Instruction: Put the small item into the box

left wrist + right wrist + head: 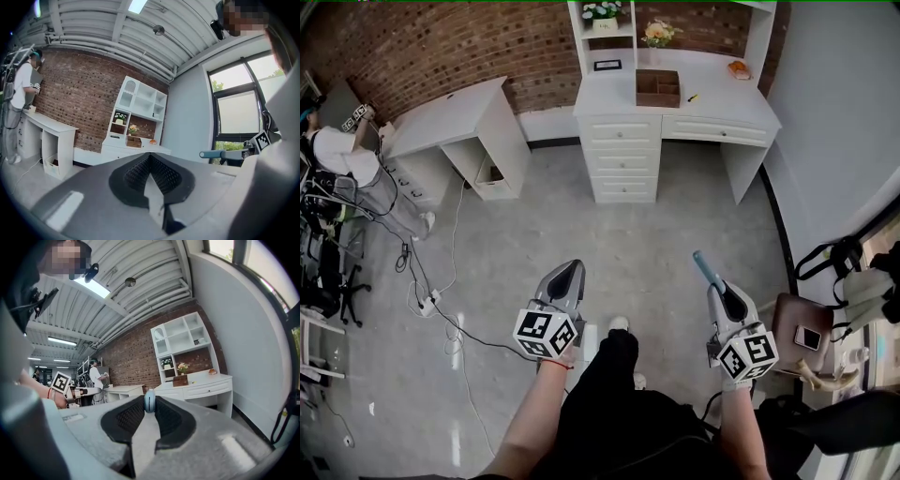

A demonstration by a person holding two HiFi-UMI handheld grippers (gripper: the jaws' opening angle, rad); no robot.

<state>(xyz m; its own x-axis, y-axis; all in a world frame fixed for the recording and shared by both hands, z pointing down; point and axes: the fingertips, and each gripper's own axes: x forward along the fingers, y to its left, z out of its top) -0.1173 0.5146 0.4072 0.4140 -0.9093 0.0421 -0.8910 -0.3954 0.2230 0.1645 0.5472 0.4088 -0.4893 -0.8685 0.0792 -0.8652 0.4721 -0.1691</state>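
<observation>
Right gripper view shows the right gripper point(149, 407) clamped on the small item point(149, 400), a slim blue rod. Its rounded end sits between the pads, near their tips. In the head view the rod projects forward past the jaws, so you are holding it close to one end. The left gripper point(150, 158) has its jaws together with nothing between them.

The box point(657, 88), brown, open-topped and divided inside, stands on the white tabletop point(712, 101) against the brick wall. It is well apart from both grippers, with open floor point(628, 234) between.

Handling notes, by judgement:
- Treat the rod as light and stiff. It should not bend under the grip.
- Its surface looks smooth and round, so expect it to slide or pivot between the pads if knocked.
- Most of its length overhangs the jaws. Keep the free end clear of the box wall and dividers when you lower it.
- Do not take a new hold. The present grip near the end allows the rod to go in tip first.
- Open the jaws only once the rod is over a compartment.
</observation>
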